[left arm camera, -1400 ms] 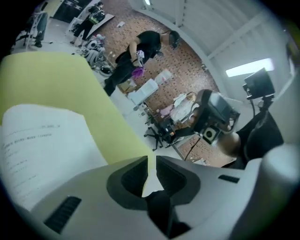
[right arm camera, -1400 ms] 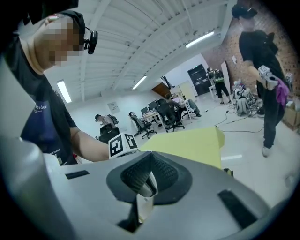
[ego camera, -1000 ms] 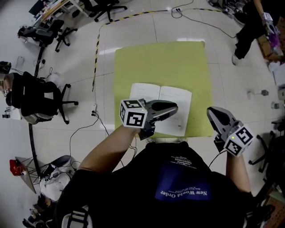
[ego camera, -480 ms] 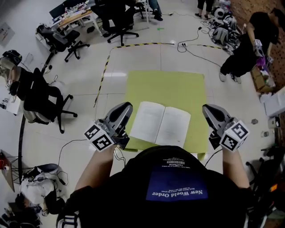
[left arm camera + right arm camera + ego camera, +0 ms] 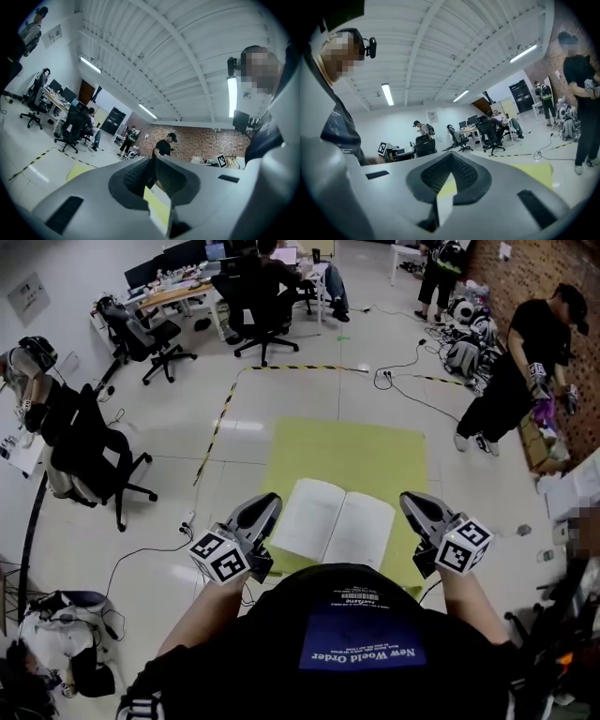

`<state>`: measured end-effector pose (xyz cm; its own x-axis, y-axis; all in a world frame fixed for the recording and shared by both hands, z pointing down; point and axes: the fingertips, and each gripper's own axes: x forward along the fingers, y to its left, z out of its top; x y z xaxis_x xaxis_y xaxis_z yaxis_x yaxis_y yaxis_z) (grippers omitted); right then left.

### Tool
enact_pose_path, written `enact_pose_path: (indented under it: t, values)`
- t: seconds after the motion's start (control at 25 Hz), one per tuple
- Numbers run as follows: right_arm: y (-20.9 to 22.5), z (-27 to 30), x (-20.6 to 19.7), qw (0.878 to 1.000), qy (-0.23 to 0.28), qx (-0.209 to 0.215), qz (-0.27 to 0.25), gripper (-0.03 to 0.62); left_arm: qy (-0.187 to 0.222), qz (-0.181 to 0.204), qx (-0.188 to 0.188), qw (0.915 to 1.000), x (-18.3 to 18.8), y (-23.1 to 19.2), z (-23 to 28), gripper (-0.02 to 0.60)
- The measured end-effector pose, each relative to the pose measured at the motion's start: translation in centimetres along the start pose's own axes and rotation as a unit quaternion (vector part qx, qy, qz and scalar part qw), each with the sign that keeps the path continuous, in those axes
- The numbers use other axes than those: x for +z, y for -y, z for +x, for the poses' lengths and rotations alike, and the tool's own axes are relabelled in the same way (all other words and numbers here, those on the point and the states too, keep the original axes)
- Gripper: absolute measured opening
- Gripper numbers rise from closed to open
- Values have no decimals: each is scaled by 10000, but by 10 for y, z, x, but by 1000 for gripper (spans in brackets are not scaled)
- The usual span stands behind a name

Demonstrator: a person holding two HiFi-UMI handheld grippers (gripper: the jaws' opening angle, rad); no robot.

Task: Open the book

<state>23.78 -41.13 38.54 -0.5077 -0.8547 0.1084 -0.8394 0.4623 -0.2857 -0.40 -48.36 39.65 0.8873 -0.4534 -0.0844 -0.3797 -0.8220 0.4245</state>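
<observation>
Reading book [image 5: 333, 521] as already open on green table [image 5: 356, 451], spine running straight away, centred between left gripper [image 5: 266, 504] and right gripper [image 5: 411, 502], equally near. Both pinched closed, empty.

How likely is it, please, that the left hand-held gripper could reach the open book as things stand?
Probably yes: the left hand-held gripper hangs just beside the book, its jaws shut and empty, and nothing lies between the two.
</observation>
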Motion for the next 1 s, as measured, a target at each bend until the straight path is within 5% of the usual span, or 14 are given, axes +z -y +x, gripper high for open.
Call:
enact_pose_path:
  t: [1.0]
  values:
    - [-11, -19, -5, 9987, -275, -23, -437, -14, -114, 73, -354, 9993, -3, 26, 7, 46]
